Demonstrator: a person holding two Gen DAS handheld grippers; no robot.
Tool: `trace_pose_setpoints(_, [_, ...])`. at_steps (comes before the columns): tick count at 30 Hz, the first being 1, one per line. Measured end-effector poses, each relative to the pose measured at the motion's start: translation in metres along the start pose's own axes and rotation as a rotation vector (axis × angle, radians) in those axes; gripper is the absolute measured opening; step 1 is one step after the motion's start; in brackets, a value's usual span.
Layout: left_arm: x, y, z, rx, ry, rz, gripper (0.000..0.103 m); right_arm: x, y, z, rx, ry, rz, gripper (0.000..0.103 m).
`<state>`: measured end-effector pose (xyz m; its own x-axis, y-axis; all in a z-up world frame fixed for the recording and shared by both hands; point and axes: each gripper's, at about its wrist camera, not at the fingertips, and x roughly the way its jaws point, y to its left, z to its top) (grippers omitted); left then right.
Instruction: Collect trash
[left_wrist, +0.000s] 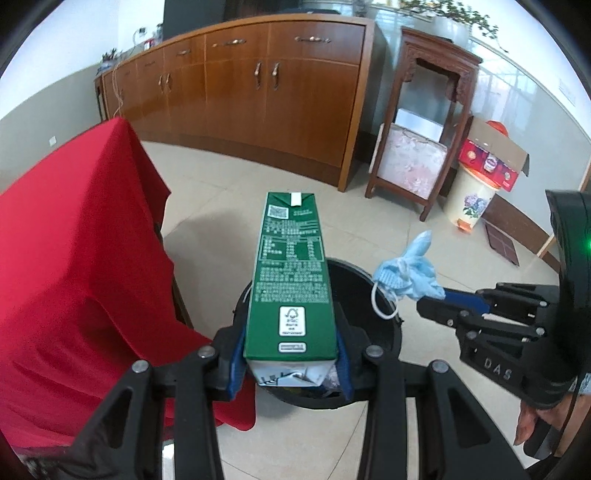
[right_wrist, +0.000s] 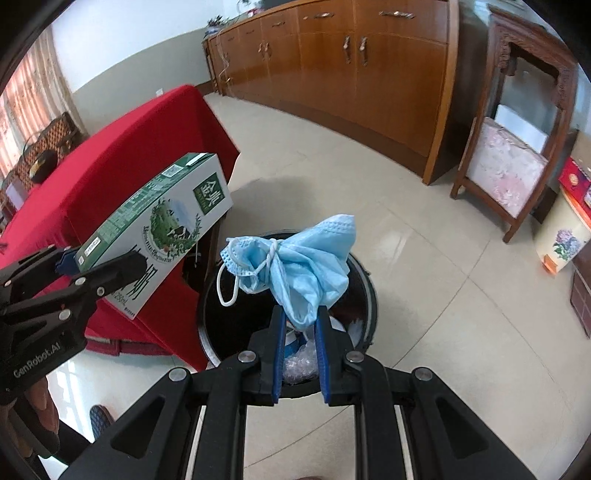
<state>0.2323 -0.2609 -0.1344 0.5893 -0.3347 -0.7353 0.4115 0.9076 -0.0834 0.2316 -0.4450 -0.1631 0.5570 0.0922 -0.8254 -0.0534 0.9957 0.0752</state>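
My left gripper (left_wrist: 291, 354) is shut on a green and white milk carton (left_wrist: 291, 280), held level above a black round trash bin (left_wrist: 384, 332) on the floor. The carton also shows in the right wrist view (right_wrist: 162, 229), in the left gripper (right_wrist: 92, 266). My right gripper (right_wrist: 300, 317) is shut on a crumpled blue face mask (right_wrist: 306, 258), held over the bin (right_wrist: 364, 291). The mask (left_wrist: 410, 273) and the right gripper (left_wrist: 439, 306) show in the left wrist view, over the bin's right rim. Some trash lies inside the bin.
A table under a red cloth (left_wrist: 74, 258) stands right beside the bin on the left. A long wooden cabinet (left_wrist: 258, 96) lines the far wall. A wooden stand (left_wrist: 424, 122), a flowered bucket (left_wrist: 472, 199) and a cardboard box (left_wrist: 495, 155) stand at the back right.
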Motion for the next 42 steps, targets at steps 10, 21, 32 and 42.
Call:
trace_pose_setpoints(10, [0.03, 0.005, -0.006, -0.048, 0.073, -0.034, 0.043, 0.04, 0.005, 0.007, -0.041, 0.054, 0.022, 0.017])
trace_pose_setpoints(21, [0.03, 0.006, -0.019, -0.05, 0.065, 0.091, 0.102, 0.05, -0.039, -0.006, 0.061, 0.081, -0.17, 0.103])
trace_pose_setpoints(32, [0.002, -0.003, -0.007, -0.018, 0.007, 0.08, 0.103, 0.006, -0.035, -0.015, 0.102, 0.017, -0.187, 0.103])
trace_pose_setpoints(42, [-0.038, -0.003, -0.006, -0.008, -0.042, 0.092, 0.103, -0.043, -0.016, -0.024, 0.122, -0.063, -0.187, 0.103])
